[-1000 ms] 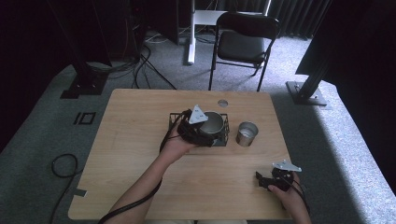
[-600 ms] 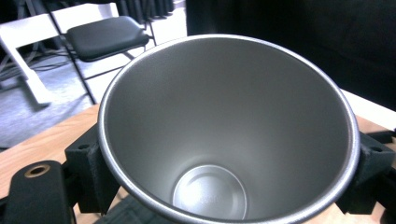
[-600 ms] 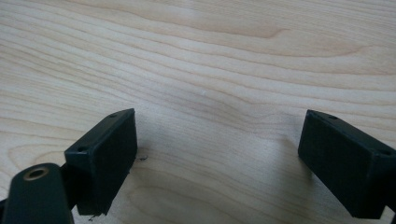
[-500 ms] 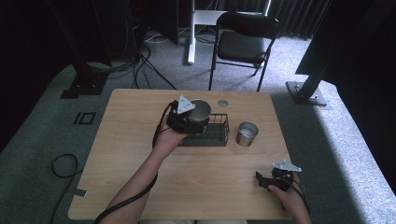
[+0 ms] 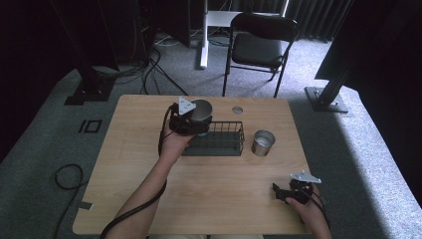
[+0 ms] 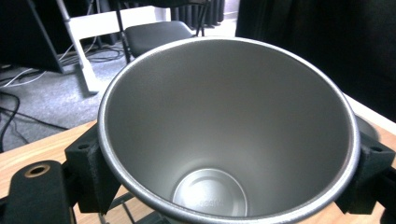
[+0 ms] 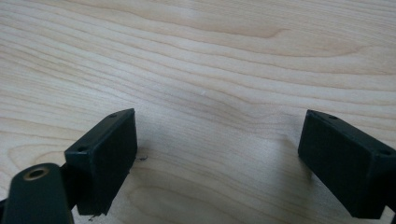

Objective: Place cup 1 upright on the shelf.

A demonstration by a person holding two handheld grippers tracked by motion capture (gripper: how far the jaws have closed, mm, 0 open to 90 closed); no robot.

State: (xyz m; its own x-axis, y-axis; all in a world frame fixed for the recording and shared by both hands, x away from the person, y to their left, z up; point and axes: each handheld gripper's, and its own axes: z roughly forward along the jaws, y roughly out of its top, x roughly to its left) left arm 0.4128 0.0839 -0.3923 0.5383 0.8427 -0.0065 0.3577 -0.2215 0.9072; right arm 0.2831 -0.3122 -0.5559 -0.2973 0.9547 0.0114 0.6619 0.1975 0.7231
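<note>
Two steel cups are in play on the worktop. One steel cup is clenched between the jaws of the left tool, which grips it on both sides of the wall just under the rim; in the left gripper view the cup opens toward the camera, empty, its round base visible inside. It is held above the left end of the black wire rack, toward the far edge of the worktop. A second steel cup stands upright just beside the rack's right end. Near the front right corner, the right tool rests low over bare wood, its jaws released and wide apart with nothing between them.
</note>
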